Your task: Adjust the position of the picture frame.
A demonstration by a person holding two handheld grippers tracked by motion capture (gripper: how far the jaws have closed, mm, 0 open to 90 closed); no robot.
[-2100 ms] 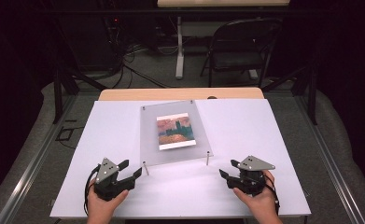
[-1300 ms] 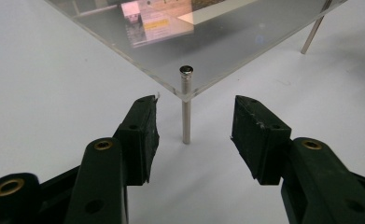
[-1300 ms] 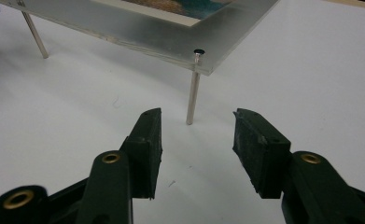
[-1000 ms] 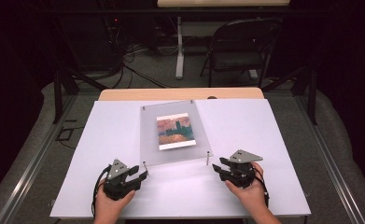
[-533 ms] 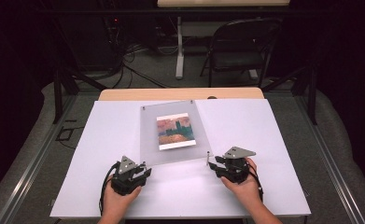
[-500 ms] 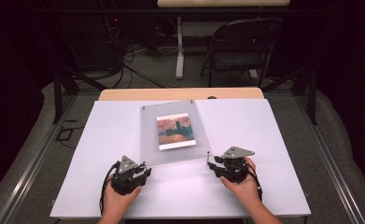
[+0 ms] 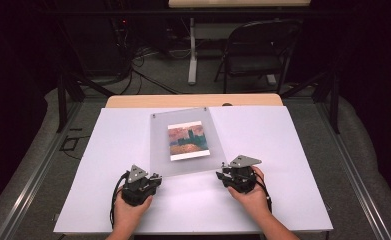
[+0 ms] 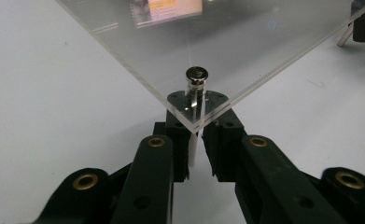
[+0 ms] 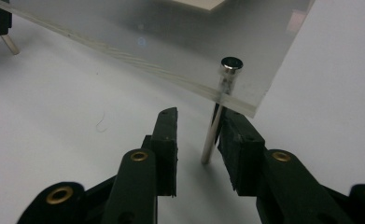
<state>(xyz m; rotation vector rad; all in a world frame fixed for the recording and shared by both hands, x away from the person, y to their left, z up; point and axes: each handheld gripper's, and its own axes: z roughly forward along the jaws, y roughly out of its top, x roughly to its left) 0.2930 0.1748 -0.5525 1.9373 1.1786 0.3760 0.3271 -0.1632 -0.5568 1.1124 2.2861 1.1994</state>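
Note:
A clear acrylic panel (image 7: 183, 165) with a small painted picture (image 7: 187, 140) under it stands on thin metal corner pins on the white table. At the panel's near left corner my left gripper (image 7: 156, 177) has just been closing. In the left gripper view its jaws (image 8: 195, 144) press on both sides of the corner pin (image 8: 196, 77). My right gripper (image 7: 222, 175) is at the near right corner and has also been closing. In the right gripper view it (image 9: 200, 116) brackets the pin (image 9: 209, 144), with a gap still on the left side.
The white table top (image 7: 283, 135) spreads wide on both sides of the panel, with a wooden strip (image 7: 193, 101) at its far edge. A folding chair (image 7: 255, 50) and floor cables lie beyond. Metal rails run along both table sides.
Both hands slid inward to the panel's near corners. Each gripper's jaws now sit around a corner pin, the left pair drawn tight.

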